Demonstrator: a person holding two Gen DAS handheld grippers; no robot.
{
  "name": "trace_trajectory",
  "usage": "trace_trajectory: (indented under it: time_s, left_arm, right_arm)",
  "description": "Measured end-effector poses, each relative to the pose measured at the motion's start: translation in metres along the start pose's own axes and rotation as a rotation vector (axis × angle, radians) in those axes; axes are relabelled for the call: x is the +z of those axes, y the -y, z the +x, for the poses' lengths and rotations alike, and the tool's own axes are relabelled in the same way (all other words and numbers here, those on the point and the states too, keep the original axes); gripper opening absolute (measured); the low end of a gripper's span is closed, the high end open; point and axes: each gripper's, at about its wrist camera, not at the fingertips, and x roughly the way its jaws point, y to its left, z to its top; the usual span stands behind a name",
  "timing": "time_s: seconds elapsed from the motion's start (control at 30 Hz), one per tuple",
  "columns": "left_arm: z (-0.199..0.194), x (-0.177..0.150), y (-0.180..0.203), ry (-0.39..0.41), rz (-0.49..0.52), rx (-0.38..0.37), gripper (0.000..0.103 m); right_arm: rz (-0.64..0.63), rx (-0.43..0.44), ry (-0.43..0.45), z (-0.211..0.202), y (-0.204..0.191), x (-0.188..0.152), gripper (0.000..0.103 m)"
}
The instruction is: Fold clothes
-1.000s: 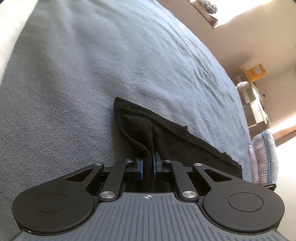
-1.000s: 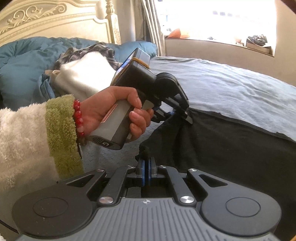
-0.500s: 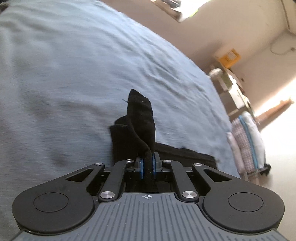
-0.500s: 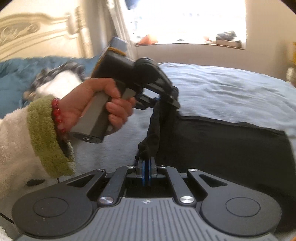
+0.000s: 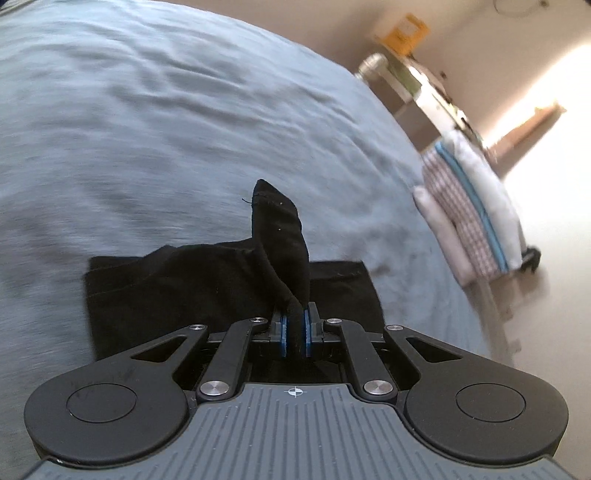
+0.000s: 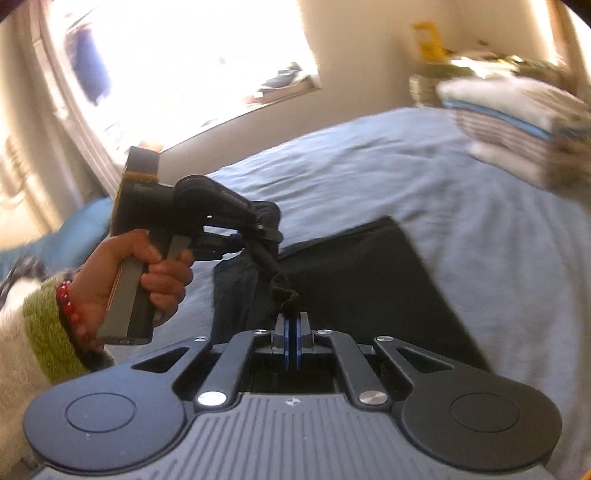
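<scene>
A black garment (image 5: 192, 284) lies partly flat on the grey-blue bed cover (image 5: 166, 122). My left gripper (image 5: 293, 325) is shut on one lifted edge of it, and a peak of cloth stands up past the fingers. My right gripper (image 6: 292, 332) is shut on another bunched edge of the black garment (image 6: 369, 284). In the right wrist view a hand (image 6: 147, 273) holds the left gripper (image 6: 266, 230) just above and left of mine, with the cloth hanging between the two.
A stack of folded clothes (image 5: 476, 218), white, checked and blue, sits off the bed's far right; the same stack (image 6: 517, 125) shows at upper right. A bright window (image 6: 177, 62) and a teal duvet (image 6: 74, 236) lie behind the hand. Shelves with a yellow box (image 5: 404, 27) stand by the wall.
Both grippers have lifted their held edges and swung toward the foot of the bed. More of the garment's flat rectangle shows beneath the raised fold.
</scene>
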Motion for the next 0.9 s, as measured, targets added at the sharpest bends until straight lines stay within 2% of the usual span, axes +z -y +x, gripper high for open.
trace_trajectory:
  time_s: [0.2,0.33,0.4,0.5,0.7,0.8,0.9]
  left_arm:
    - [0.034,-0.008,0.032,-0.032,0.101,0.012,0.006]
    - [0.051,-0.016,0.037,-0.075,0.164,0.011,0.009]
    - [0.051,-0.019,0.031,-0.075,0.162,0.000,0.022]
    - [0.035,-0.018,0.021,-0.056,0.132,-0.046,0.034]
    - [-0.030,-0.030,0.003,0.028,0.182,-0.115,0.034]
    - [-0.061,-0.062,-0.011,0.008,0.238,-0.113,0.035]
    - [-0.080,-0.102,-0.026,-0.060,0.255,-0.102,0.035]
  right_arm:
    - [0.139,-0.044,-0.011,0.000,0.043,-0.001,0.002]
    - [0.225,-0.057,-0.048,0.008,0.067,-0.005,0.001]
    - [0.296,-0.052,-0.073,0.013,0.081,-0.009,0.001]
    - [0.393,-0.035,-0.097,0.017,0.097,-0.013,0.001]
    - [0.588,-0.002,-0.146,0.025,0.130,-0.022,0.002]
    - [0.685,0.015,-0.170,0.029,0.146,-0.026,0.002]
    - [0.782,0.032,-0.194,0.033,0.163,-0.031,0.002]
